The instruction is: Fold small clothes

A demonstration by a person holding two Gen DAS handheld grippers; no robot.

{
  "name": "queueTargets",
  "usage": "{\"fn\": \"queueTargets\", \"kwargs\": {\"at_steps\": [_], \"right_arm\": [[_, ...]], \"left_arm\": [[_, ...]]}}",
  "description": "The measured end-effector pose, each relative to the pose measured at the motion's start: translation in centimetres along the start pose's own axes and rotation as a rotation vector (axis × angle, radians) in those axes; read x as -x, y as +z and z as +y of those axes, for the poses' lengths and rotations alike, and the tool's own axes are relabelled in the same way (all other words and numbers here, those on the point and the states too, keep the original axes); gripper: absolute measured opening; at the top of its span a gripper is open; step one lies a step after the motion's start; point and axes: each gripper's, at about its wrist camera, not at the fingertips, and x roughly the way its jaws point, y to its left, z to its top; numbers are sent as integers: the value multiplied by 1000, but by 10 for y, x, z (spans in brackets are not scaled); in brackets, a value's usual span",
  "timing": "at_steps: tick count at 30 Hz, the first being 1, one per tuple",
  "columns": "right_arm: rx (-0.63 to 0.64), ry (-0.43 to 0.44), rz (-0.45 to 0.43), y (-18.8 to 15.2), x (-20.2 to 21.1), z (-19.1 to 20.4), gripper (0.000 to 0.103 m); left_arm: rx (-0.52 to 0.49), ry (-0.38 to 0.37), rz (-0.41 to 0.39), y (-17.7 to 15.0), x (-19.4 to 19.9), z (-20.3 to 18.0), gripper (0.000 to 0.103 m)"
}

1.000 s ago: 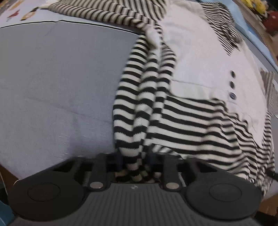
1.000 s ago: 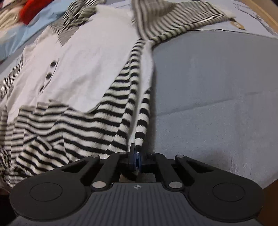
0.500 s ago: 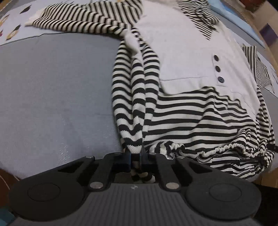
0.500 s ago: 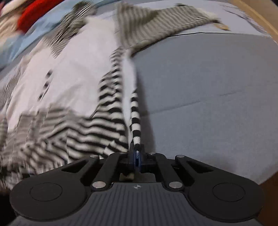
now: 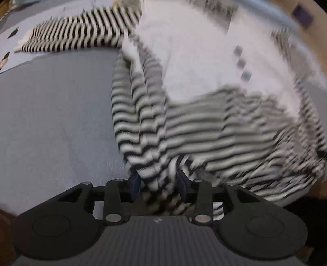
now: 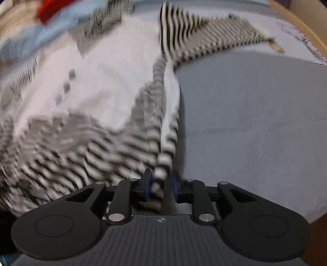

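Both views are pretty smeared with motion blur, so take the fine detail with a grain of salt. The thing being folded is a small black-and-white striped top [image 5: 204, 86] with a plain white chest panel and three dark buttons [image 5: 242, 62] down the front. It's spread out on a grey-blue cloth surface [image 5: 51, 114]; can't tell if that's a bed or a desk under it, though a wooden edge [image 6: 300, 26] shows at the top right of the right wrist view.

The left hand-held gripper [image 5: 158, 184] is pointing steeply down at the near edge of the top. Its jaws are opening, with a clear gap between the blue pads, and a bunched fold of striped fabric [image 5: 143, 131] hangs right between them. The pads don't look like they're pressing on it. One striped sleeve [image 5: 77, 34] lies stretched out flat towards the top left of that view.

The right hand-held gripper [image 6: 160, 183] is opening up too. A narrow striped strip of the garment's side edge [image 6: 165, 147] runs down into the gap between its pads, loose rather than pinched as far as I can tell. In this view the white panel sits to the left and the other sleeve [image 6: 214, 30] lies out to the upper right. There's something red [image 6: 53, 8] in the top left corner, too blurred to identify.
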Motion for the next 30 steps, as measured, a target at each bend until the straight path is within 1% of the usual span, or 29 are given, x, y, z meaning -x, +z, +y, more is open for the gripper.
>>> {"fn": "queueTargets", "kwargs": {"at_steps": [1,2,3,5,6,7,9,12,15,19,23,27,30], "right_arm": [[19,-34,26,-1,-5,2,24],[29,-51,19,0,-5,4,24],[29,-48,-5,1,-2,4,24],[10,-33,-80,6,8,3,24],[-1,-33,-122,7,14,1,24],[-10,-41,-158,9,20,-1,24],[-27,-61,-220,13,28,-2,24],[-30,-76,-301,16,35,1,24],[-27,-83,-372,20,43,6,24],[-49,-77,-425,27,46,13,31],[-62,-96,-432,33,44,18,31],[-97,-80,-434,36,44,21,31],[-106,-93,-428,38,42,25,31]], "left_arm": [[-8,21,2,0,-1,-1,46],[-5,23,-12,0,1,0,47],[9,13,-40,2,5,1,48],[53,-7,-112,4,16,5,57],[76,-3,-148,6,22,8,67],[97,9,-185,7,27,11,74],[131,33,-240,10,35,15,79],[177,44,-288,16,42,22,80],[199,46,-351,19,53,24,82],[191,55,-454,20,66,24,85],[176,70,-497,24,68,21,85],[191,99,-539,27,69,28,85],[200,137,-543,28,61,34,85]]}}
